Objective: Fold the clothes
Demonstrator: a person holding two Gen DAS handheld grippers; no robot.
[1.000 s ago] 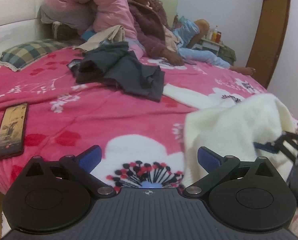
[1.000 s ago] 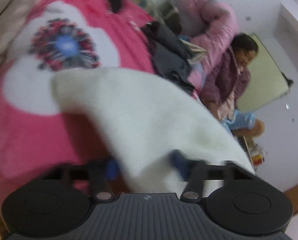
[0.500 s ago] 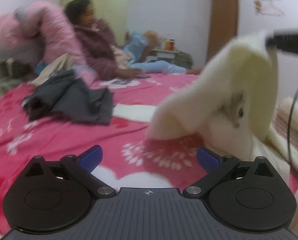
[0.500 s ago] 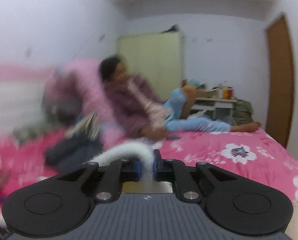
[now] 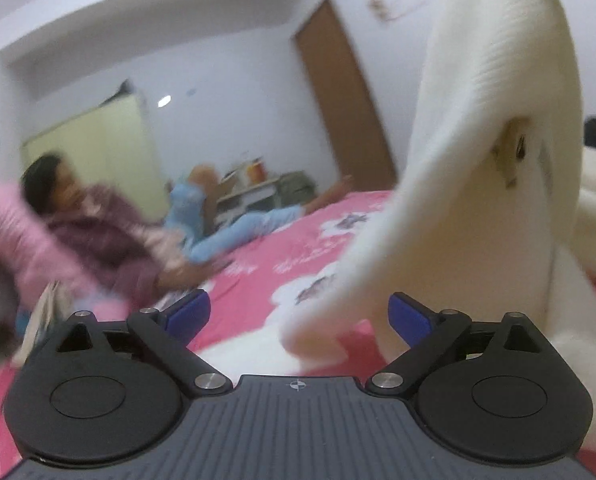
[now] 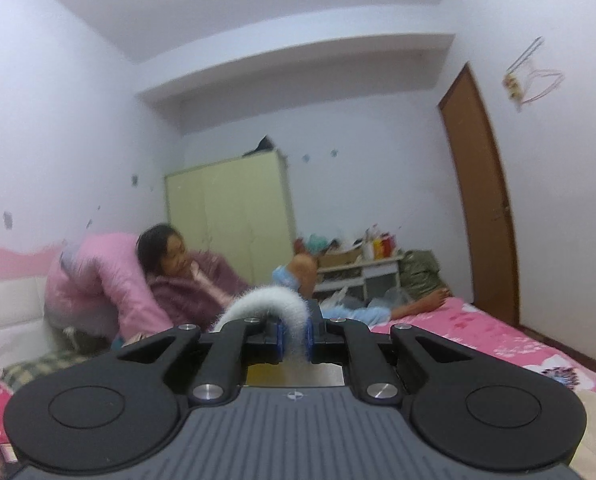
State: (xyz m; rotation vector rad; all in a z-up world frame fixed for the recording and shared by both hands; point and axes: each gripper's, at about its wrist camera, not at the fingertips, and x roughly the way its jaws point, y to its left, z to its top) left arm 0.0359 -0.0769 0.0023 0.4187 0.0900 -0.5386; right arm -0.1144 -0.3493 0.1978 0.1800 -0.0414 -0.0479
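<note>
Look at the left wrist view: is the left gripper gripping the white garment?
No. The left gripper stands wide open, its blue pads apart, with the white garment hanging just beyond them, unpinched.

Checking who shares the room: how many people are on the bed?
2: one person in a purple top leans on pink bedding; another in light blue lies behind, mostly hidden.
</note>
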